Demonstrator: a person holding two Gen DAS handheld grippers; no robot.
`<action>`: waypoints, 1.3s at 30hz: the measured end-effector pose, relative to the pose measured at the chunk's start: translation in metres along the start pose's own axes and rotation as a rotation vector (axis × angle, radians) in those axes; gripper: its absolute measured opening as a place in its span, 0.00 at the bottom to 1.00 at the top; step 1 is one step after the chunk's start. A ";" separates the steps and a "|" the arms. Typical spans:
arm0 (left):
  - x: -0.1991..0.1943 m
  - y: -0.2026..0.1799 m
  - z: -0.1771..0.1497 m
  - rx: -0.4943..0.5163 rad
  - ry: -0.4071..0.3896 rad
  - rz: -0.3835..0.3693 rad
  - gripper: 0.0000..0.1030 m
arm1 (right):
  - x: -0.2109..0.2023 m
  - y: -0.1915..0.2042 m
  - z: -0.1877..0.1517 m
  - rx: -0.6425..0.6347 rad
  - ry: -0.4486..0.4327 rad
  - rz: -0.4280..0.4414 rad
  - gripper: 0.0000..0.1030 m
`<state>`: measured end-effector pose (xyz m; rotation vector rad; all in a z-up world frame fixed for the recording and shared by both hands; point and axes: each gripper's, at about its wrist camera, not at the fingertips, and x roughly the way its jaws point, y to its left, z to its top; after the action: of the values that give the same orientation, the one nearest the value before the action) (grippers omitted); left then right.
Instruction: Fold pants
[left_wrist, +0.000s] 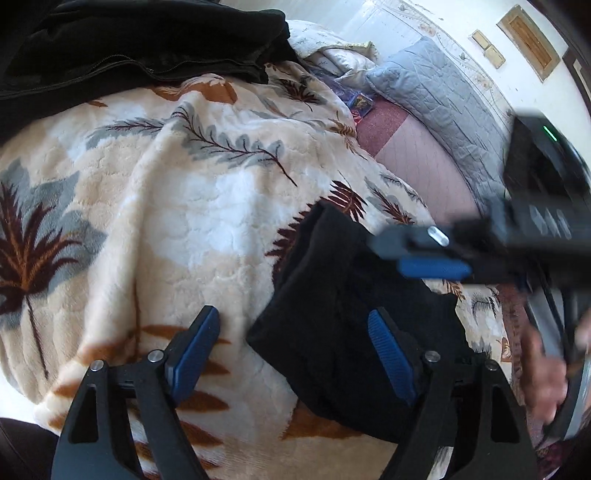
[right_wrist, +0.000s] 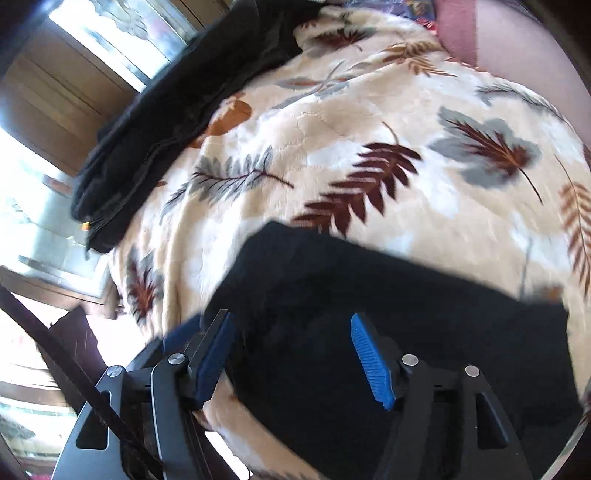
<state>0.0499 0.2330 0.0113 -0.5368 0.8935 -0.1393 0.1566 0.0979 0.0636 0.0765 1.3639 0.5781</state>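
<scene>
Folded black pants (left_wrist: 351, 314) lie compact on the leaf-print blanket (left_wrist: 166, 203); both left tongs (left_wrist: 295, 347) and right tongs (right_wrist: 291, 354) hover wide, apparently released.

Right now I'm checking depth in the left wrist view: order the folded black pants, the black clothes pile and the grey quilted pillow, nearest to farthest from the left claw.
1. Folded black pants: beside the left claw, just right, on the leaf blanket.
2. Black clothes pile: far upper left.
3. Grey quilted pillow: upper right; too close to call against the pile.
</scene>
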 end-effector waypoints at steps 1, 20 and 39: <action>0.001 -0.003 -0.004 0.010 0.002 0.000 0.79 | 0.008 0.003 0.009 -0.003 0.038 -0.012 0.71; -0.006 -0.017 -0.013 0.036 -0.033 -0.027 0.25 | 0.079 0.059 0.039 -0.167 0.266 -0.356 0.47; -0.040 -0.158 -0.050 0.361 -0.060 -0.143 0.14 | -0.085 -0.050 -0.055 0.055 -0.156 -0.063 0.24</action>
<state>0.0032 0.0908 0.0933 -0.2655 0.7490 -0.4046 0.1153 0.0028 0.1088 0.1202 1.2257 0.4724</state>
